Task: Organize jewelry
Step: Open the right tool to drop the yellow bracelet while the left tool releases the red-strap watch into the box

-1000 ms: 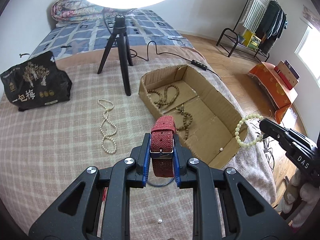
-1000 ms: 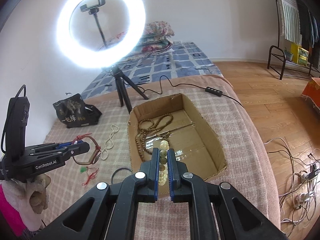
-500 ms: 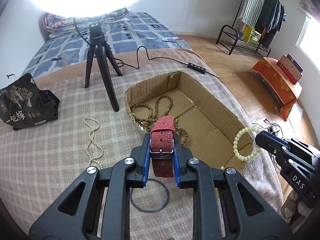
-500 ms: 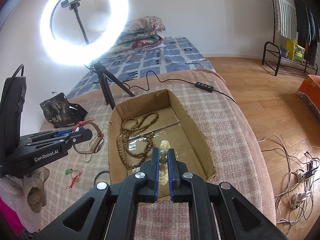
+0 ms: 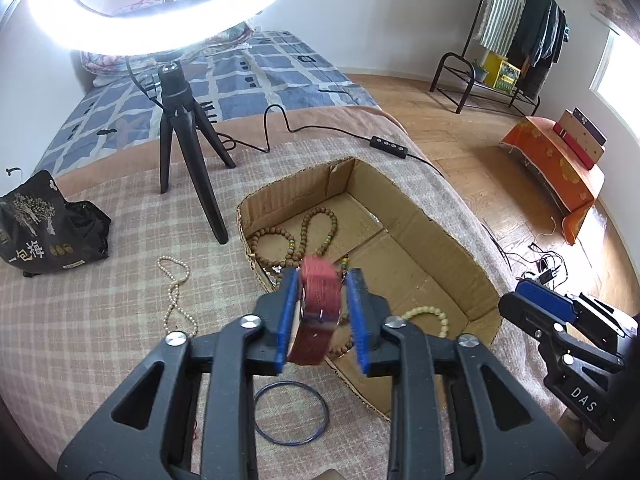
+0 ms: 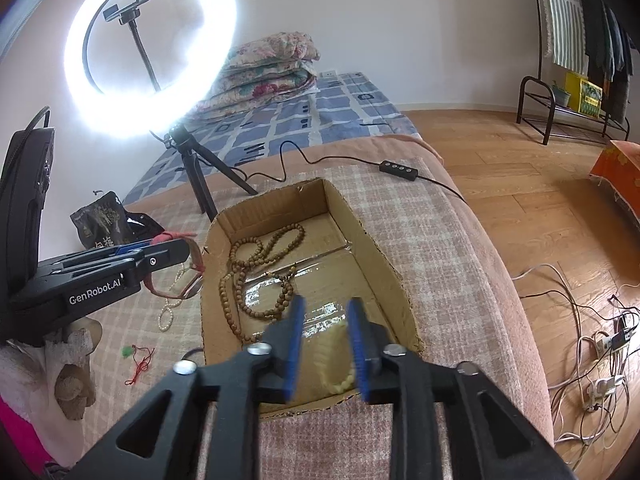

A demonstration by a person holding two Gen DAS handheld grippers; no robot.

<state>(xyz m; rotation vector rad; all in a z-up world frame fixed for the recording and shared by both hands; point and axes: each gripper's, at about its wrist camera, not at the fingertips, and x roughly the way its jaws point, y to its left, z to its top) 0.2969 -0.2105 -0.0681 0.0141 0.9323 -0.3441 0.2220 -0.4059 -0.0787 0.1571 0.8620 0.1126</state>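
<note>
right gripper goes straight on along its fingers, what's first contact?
Likely the pale bead bracelet lying between the open right gripper fingers on the cardboard box floor; depth is unclear.

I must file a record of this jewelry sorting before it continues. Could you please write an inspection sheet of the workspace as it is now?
Surface: plaid blanket on a bed.
Job's things: cardboard box holding brown bead necklaces and a cream bead bracelet; pearl necklace and blue bangle on the blanket.
Clutter: black snack bag, red string.
Grippers: both pairs of jaws have just been opening; left gripper has the red watch strap between them, blurred; right gripper empty above the bracelet.
Cables: ring-light cable with inline remote across the blanket; cable tangle on the floor.
Surroundings: ring light, tripod, clothes rack, folded quilts.
</note>
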